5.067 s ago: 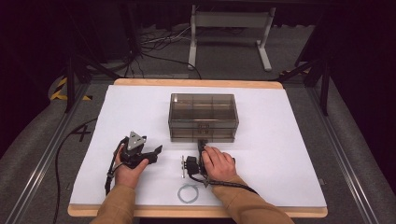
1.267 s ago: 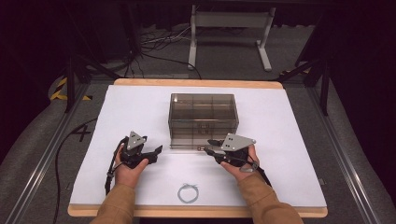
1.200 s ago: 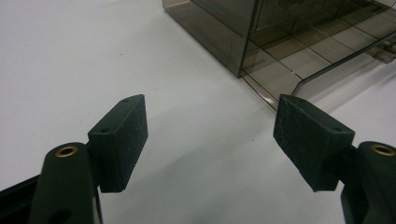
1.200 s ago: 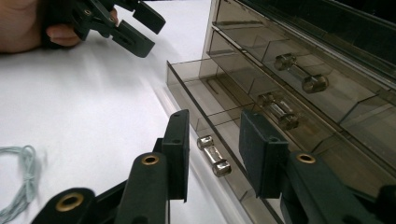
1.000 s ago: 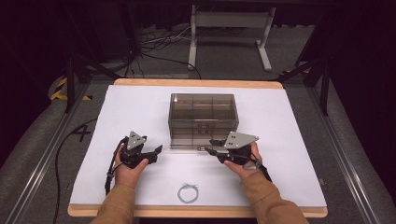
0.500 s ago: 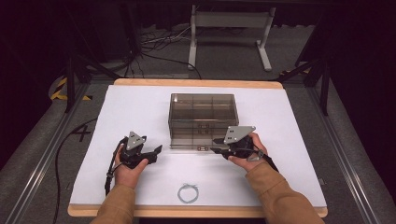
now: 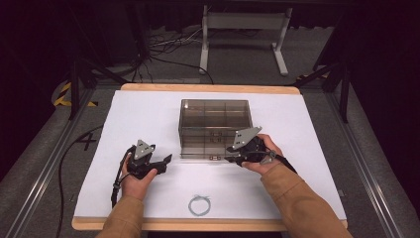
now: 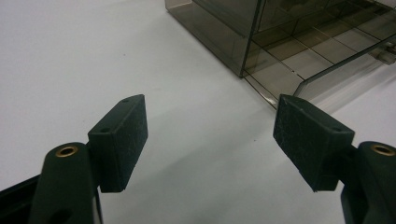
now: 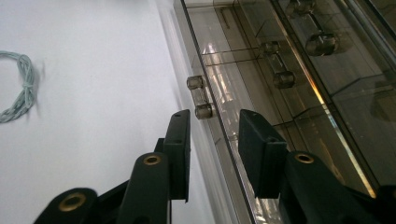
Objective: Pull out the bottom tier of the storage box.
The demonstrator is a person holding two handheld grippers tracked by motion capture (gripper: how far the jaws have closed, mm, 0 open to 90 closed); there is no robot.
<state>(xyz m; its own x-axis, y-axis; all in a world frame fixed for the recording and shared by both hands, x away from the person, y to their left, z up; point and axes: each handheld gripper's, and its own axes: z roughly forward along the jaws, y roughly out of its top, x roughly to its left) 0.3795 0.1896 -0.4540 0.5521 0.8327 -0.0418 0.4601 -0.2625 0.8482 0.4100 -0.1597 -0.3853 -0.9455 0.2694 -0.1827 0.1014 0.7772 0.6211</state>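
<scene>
At box (image 7: 214, 128) near face: right hand-held gripper (image 9: 210, 140) part-open around bottom drawer knob (image 9: 200, 96), unclamped; drawer unpulled; left hand-held gripper (image 8: 210, 135) open, idle.

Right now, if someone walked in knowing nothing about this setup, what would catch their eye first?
Probably the smoky, see-through plastic drawer box in the middle of the white table. The right gripper reaches in at its lowest drawer front, jaws open on either side of the small clear handle. The left gripper rests open on the table to the box's left, and a small coil of pale green wire lies near the table's front edge.
</scene>
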